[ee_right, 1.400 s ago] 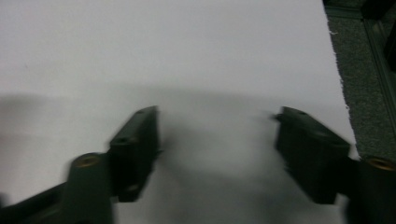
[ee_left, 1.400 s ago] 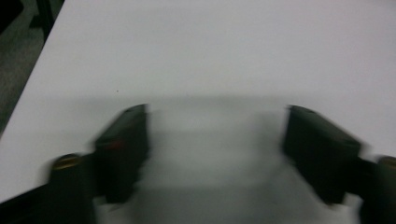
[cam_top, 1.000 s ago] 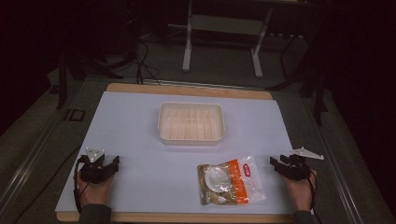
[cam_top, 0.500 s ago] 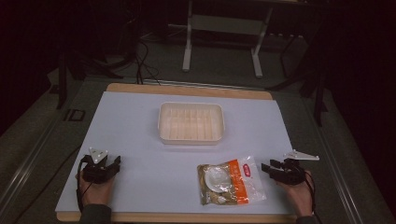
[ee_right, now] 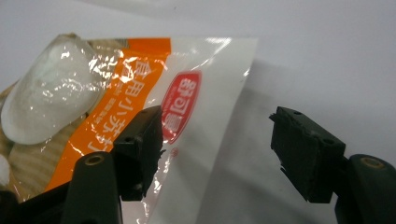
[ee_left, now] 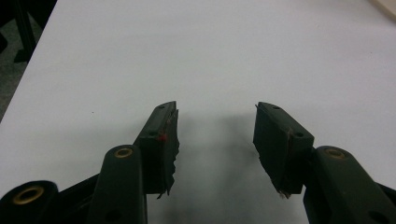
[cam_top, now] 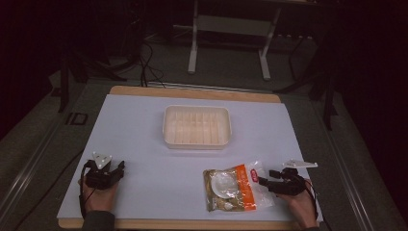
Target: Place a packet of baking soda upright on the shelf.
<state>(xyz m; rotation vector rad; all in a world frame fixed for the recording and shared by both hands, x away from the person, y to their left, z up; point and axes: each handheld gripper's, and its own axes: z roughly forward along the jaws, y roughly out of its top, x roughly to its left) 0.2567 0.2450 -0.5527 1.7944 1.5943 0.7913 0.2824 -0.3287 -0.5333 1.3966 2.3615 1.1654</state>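
A clear plastic bag [cam_top: 234, 186] with an orange label and pale food inside lies flat at the table's front right. My right gripper [cam_top: 267, 177] is at the bag's right edge, pointing left. In the right gripper view the bag's [ee_right: 140, 93] clear sealed end lies between and under the jaws of my right gripper [ee_right: 215, 116]. Those jaws have just been opening and stand wide, with the pads not pressing on it. At the front left my left gripper [cam_top: 120, 169] rests open on the table. Bare table shows between the jaws of my left gripper [ee_left: 215, 107].
A cream ribbed tray [cam_top: 197, 126] stands empty in the middle of the white table top [cam_top: 144, 125]. The wooden table edge [cam_top: 192, 92] runs along the back. Beyond it are a dark floor, cables and a metal stand [cam_top: 231, 29].
My right gripper has moved left up to the bag's right edge, and its jaws stand wider apart. The left gripper and the bag have stayed put.
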